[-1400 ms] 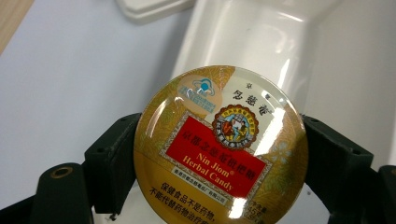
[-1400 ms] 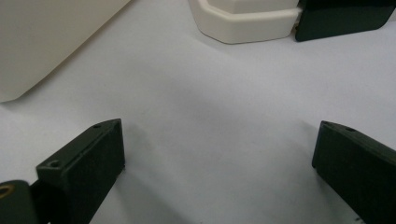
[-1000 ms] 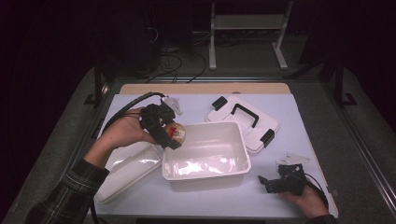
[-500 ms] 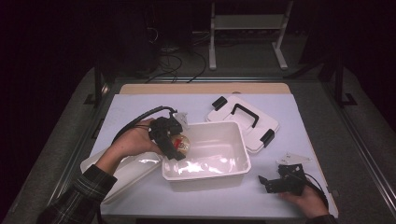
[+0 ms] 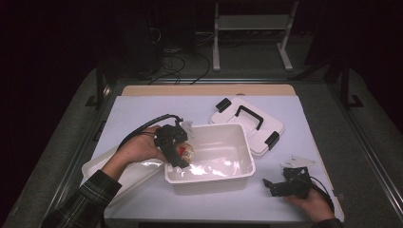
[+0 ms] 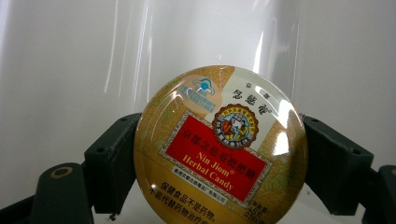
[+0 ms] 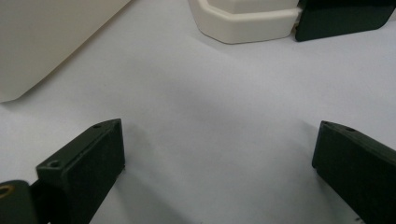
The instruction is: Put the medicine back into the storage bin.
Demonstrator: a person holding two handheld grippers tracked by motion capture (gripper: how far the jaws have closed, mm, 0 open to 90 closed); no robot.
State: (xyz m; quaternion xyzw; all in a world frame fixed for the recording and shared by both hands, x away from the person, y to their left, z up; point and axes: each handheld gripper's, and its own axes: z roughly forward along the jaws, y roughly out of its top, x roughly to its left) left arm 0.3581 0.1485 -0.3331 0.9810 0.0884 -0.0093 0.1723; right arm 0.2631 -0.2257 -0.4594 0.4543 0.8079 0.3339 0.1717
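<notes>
Dark room, desk [image 5: 142, 111] pale. White tub [image 5: 223, 178] mid-desk, lid [image 5: 247, 123] at its far-right corner, tray [image 5: 102, 166] near left edge. My left gripper [image 5: 178, 154] over tub's left rim, clamping candy tin [image 6: 219, 147]. My right gripper [image 5: 275, 186] near-right corner, jaws wide, empty.

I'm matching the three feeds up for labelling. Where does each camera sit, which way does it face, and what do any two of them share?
High view: above the person's side, looking forward and down on the table; both forearms and hands enter from below.
Left gripper view: rides the left gripper, facing into the white bin; its jaws clamp a round candy tin.
Right gripper view: rides the right gripper, low over the table, facing the lid; its jaws stand open.
Shared: the tin and bin in the high and left views.
</notes>
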